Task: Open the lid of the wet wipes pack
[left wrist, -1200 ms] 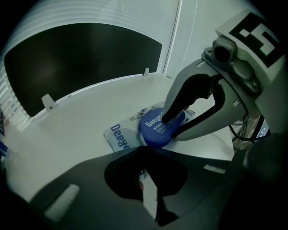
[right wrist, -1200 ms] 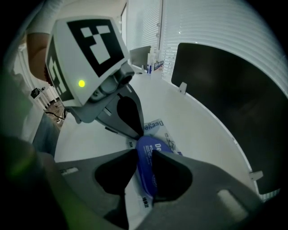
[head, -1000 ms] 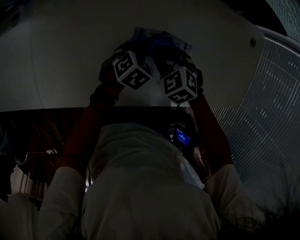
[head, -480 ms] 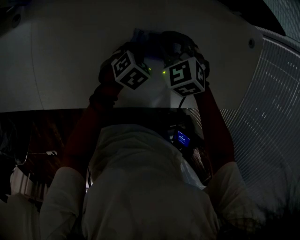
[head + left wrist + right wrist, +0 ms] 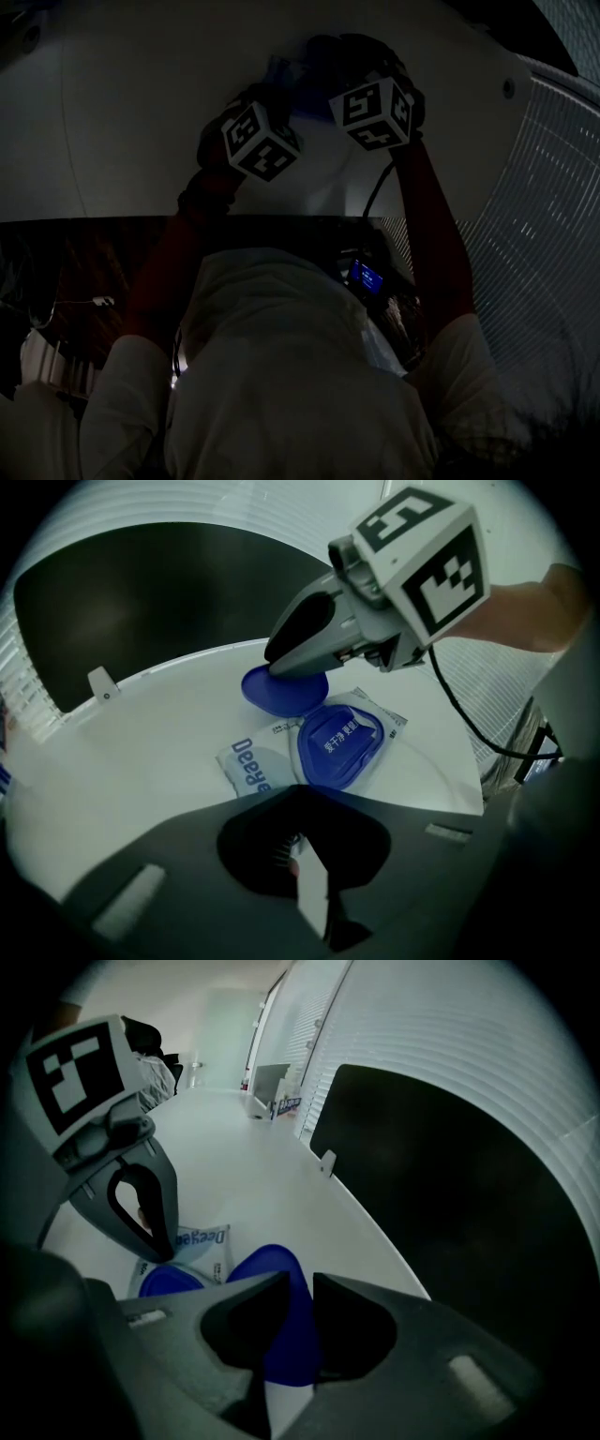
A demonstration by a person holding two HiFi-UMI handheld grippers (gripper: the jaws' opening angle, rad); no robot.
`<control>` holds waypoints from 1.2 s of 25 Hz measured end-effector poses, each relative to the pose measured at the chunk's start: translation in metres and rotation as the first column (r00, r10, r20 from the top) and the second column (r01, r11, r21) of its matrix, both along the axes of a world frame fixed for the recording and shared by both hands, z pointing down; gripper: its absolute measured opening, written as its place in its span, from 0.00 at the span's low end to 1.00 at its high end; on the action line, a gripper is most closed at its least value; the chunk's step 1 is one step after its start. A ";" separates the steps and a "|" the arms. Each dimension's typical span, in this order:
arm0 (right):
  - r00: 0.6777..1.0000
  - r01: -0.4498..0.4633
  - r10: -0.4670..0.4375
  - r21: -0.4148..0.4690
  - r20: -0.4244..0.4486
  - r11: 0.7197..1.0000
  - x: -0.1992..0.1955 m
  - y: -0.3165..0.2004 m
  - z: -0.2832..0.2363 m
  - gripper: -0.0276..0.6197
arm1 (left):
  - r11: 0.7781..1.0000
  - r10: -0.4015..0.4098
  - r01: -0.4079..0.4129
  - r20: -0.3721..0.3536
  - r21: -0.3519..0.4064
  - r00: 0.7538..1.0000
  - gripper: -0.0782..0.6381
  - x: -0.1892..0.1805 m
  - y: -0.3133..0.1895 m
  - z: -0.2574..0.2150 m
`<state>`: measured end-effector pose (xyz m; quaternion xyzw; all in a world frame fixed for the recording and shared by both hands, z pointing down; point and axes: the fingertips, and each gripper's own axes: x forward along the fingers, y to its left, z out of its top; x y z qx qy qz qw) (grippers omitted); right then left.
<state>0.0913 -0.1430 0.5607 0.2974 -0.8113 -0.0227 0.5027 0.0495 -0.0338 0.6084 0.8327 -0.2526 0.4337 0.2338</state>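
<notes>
Left gripper [image 5: 298, 841] angled down, jaws nearly together, right gripper [image 5: 300, 1288] angled down beside it, jaws pinching the lid [image 5: 269, 1262]

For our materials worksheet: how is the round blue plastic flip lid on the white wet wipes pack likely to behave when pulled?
The round blue plastic flip lid holds its dished shape between the right gripper's jaws, so it is probably stiff. It is hinged to the soft white wet wipes pack, so pulling harder may drag that thin pack along.
</notes>
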 end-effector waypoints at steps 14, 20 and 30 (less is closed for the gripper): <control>1.000 -0.005 0.004 -0.016 -0.023 1.000 0.005 0.002 0.035 0.06 | 1.000 -0.008 0.008 -0.008 -0.011 1.000 0.11 0.002 -0.002 -0.004; 0.999 -0.037 0.037 -0.014 -0.011 0.999 0.007 0.003 0.031 0.05 | 1.000 -0.013 0.013 -0.018 -0.027 1.000 0.11 0.002 -0.003 -0.001; 0.984 -0.133 0.132 0.002 0.117 0.991 0.006 0.016 -0.019 0.05 | 0.996 -0.085 0.084 -0.100 -0.009 0.991 0.11 0.006 -0.023 -0.035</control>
